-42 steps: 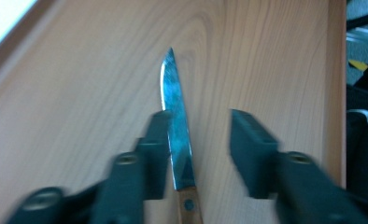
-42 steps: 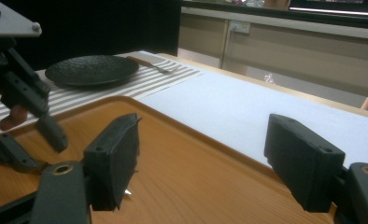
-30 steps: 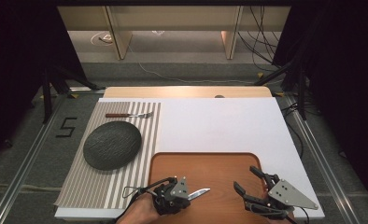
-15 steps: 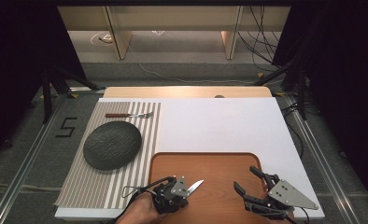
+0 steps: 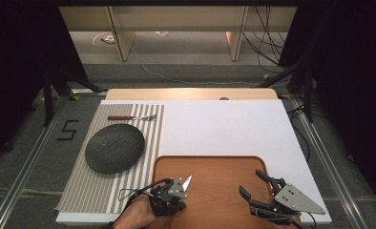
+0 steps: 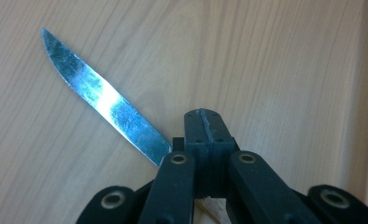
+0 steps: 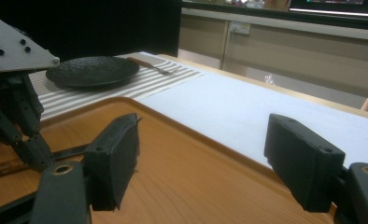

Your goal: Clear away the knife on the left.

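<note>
Left gripper (image 5: 182,185) low over the wooden tray (image 5: 214,167), tilted down, jaws clamped tight on a knife (image 6: 102,100), blade poking up-left. Right gripper (image 5: 254,183) level above tray's right side, 2 jaws spread wide, nothing between.

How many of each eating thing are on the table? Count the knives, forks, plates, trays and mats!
Knives: 1, the knife in the left gripper
Forks: 1, the fork
Plates: 1, the dark plate
Trays: 1, the wooden tray
Mats: 1, the striped mat
Total: 5
</note>
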`<state>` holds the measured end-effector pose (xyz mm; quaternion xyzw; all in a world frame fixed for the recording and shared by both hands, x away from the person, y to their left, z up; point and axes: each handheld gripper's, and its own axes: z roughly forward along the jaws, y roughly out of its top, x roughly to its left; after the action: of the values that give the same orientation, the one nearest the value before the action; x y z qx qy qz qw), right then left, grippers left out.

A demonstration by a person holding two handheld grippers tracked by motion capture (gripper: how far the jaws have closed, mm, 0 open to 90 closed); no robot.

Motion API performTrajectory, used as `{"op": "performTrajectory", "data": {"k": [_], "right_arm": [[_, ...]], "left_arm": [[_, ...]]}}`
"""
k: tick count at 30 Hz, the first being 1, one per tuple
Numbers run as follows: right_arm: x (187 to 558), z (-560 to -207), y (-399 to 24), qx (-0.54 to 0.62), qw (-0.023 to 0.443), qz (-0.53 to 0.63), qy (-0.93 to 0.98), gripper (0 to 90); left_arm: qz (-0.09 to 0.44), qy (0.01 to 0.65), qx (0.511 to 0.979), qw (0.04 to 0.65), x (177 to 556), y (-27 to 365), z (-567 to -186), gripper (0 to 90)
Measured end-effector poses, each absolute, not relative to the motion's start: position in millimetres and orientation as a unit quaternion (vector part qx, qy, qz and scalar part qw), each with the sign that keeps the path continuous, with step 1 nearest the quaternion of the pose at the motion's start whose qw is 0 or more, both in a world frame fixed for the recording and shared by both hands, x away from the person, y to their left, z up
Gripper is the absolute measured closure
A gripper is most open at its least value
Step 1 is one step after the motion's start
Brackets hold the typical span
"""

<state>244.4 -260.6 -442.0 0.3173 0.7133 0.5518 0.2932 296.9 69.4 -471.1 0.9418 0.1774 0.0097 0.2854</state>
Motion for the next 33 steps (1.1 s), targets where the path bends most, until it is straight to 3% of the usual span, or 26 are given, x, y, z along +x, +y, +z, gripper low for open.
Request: {"op": "performTrajectory", "data": {"k": [33], "right_arm": [[244.1, -441.5, -261.1, 0.318, 0.293, 0.552, 0.713, 27.6]], "left_arm": [[0.012, 0.213, 0.94, 0.265, 304.4, 106.2, -469.4, 89.6]]}}
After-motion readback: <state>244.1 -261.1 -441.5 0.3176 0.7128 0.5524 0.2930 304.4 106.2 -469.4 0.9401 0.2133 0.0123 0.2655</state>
